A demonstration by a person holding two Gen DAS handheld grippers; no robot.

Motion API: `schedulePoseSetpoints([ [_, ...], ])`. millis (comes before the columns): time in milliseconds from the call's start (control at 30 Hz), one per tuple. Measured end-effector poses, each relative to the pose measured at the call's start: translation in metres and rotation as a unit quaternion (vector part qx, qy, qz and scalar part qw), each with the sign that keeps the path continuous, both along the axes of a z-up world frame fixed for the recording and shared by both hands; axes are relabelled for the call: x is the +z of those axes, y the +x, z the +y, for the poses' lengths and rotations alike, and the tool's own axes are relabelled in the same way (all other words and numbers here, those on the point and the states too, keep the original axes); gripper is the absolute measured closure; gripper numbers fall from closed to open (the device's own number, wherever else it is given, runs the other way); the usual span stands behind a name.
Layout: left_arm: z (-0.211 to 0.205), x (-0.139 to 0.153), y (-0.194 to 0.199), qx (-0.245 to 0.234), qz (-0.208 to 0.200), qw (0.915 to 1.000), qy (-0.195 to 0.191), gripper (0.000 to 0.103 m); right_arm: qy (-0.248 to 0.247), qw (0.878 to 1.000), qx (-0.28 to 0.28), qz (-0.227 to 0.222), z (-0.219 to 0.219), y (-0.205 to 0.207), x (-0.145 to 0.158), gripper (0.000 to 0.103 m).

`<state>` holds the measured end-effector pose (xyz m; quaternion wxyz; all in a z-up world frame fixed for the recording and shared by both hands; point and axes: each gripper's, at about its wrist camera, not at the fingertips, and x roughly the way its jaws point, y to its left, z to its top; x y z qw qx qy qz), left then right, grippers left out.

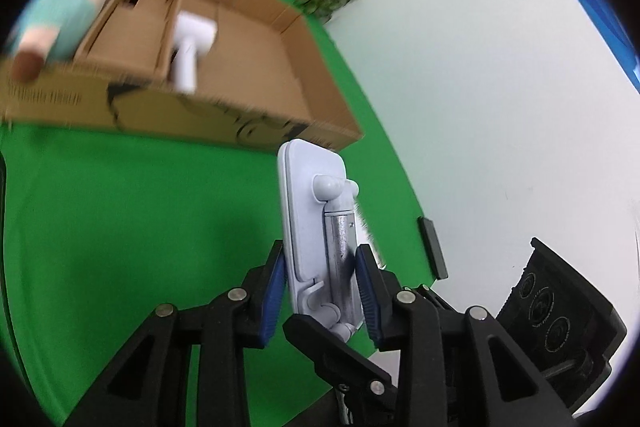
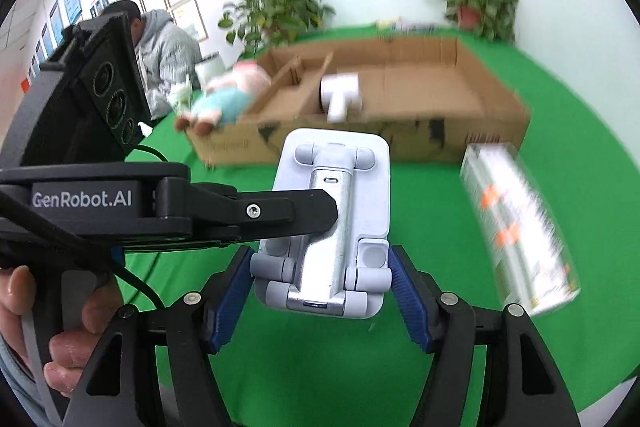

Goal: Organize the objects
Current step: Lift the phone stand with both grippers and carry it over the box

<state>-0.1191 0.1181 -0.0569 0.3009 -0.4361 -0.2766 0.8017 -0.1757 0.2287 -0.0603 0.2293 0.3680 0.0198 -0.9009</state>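
Observation:
A pale blue folding phone stand (image 1: 316, 227) with a metal arm is held above the green table. My left gripper (image 1: 320, 287) is shut on its lower part; in the right wrist view the left gripper's fingers (image 2: 288, 211) clamp the stand (image 2: 332, 223) from the left. My right gripper (image 2: 320, 291) has its blue pads at both sides of the stand's base, seemingly touching it. A cardboard box (image 1: 248, 75) with dividers lies beyond, holding a white handled object (image 1: 192, 47). A plush doll (image 1: 60, 15) lies at its left end.
A clear cylinder pack (image 2: 520, 223) with orange marks lies right of the stand on the green cloth (image 2: 580, 147). Potted plants (image 2: 476, 3) stand behind the box (image 2: 400, 99). A person (image 2: 164, 55) sits at the back left. The table edge (image 1: 400, 163) runs right of the stand.

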Motion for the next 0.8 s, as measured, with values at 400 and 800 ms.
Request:
schedulePoseSetpoints([
  [400, -0.002, 0.083, -0.047, -0.018, 0.076, 0.9969, -0.009, 0.071, 0.000, 0.997, -0.024, 0.071, -0.005, -0.034, 0.085, 0.039],
  [800, 0.008, 0.101, -0.116, -0.024, 0.067, 0.9971, -0.030, 0.071, -0.010, 0.998, -0.028, 0.047, -0.009, -0.112, 0.114, 0.039],
])
